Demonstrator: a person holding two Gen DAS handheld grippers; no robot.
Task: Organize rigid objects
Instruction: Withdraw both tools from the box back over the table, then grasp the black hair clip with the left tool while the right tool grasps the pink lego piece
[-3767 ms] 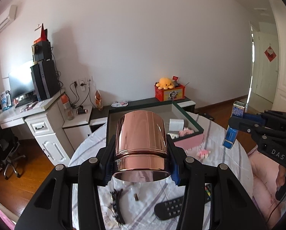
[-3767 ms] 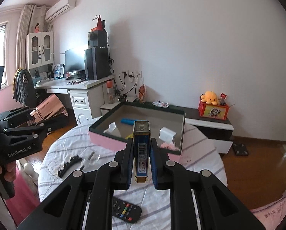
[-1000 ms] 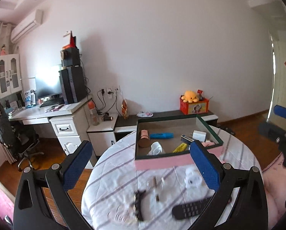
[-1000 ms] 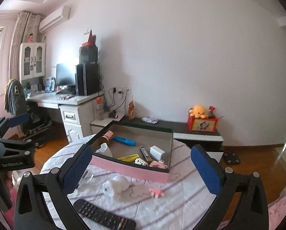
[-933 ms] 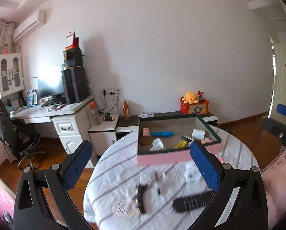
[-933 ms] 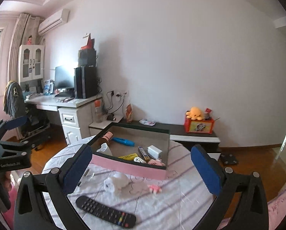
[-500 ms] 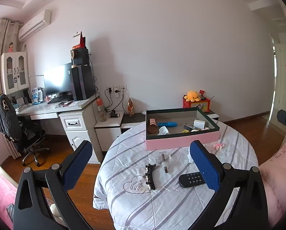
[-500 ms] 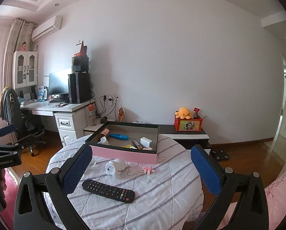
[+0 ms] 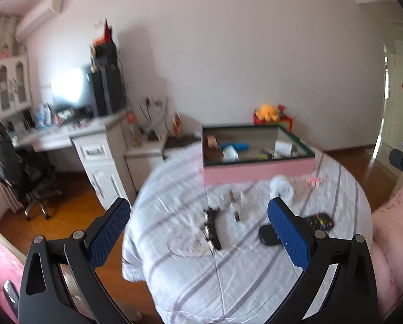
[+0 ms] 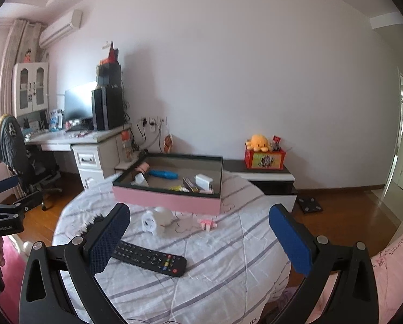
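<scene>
Left tool [image 9: 198, 229]: jaws spread wide, nothing between them, held back from the near edge of the round desk [image 9: 255, 270]; this view is blurred.
Right tool [image 10: 198, 235]: also spread and empty, above the near side of the desk.
Pink box [image 10: 169, 199]: at the far side of the desk, open-topped, already holding several small things, among them a blue tube [image 10: 163, 174] and a white block [image 10: 204, 181].
Remote control [image 10: 150, 259]: flat on the cloth, near, just in front of the right tool. Likely light, stiff plastic with smooth sides; best pinched across its narrow width near the middle, so it does not tip.
White clock-like thing [image 10: 155, 220]: near the box's front wall. Rounded, so it may slip; take it across its flat faces.
Black hair clip [image 9: 212, 229]: left of the remote. Thin and toothed, probably light; grip its spine.
Pink small piece [image 10: 207, 224]: tiny, hard to tell what it is.
</scene>
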